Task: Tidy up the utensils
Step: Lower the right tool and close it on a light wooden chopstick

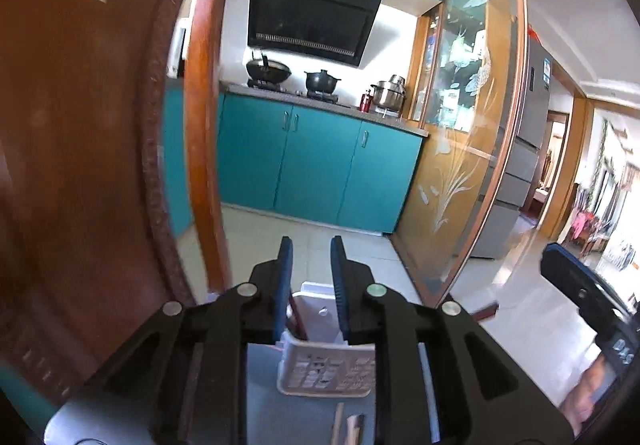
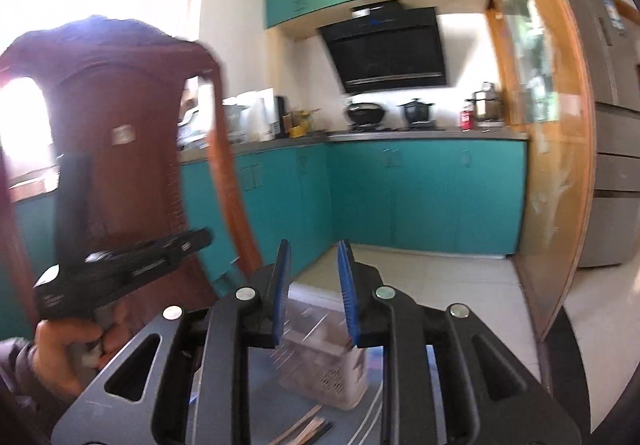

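Nearest the cameras, loose chopsticks (image 2: 306, 428) lie on the grey table (image 1: 280, 413). The left gripper (image 1: 311, 285) and right gripper (image 2: 313, 285) are both slightly spread and hold nothing. Just beyond stands the white utensil basket (image 1: 326, 365), one reddish stick already in it. The step looks like reaching for a pick-up; next, a gripper must dip to the chopsticks and pinch one.

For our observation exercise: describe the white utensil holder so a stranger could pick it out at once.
Start at the teal kitchen cabinets, then look down to the grey table nearest the cameras. The holder stands there upright: a white plastic basket with perforated walls, unlike the loose chopsticks lying flat beside it.
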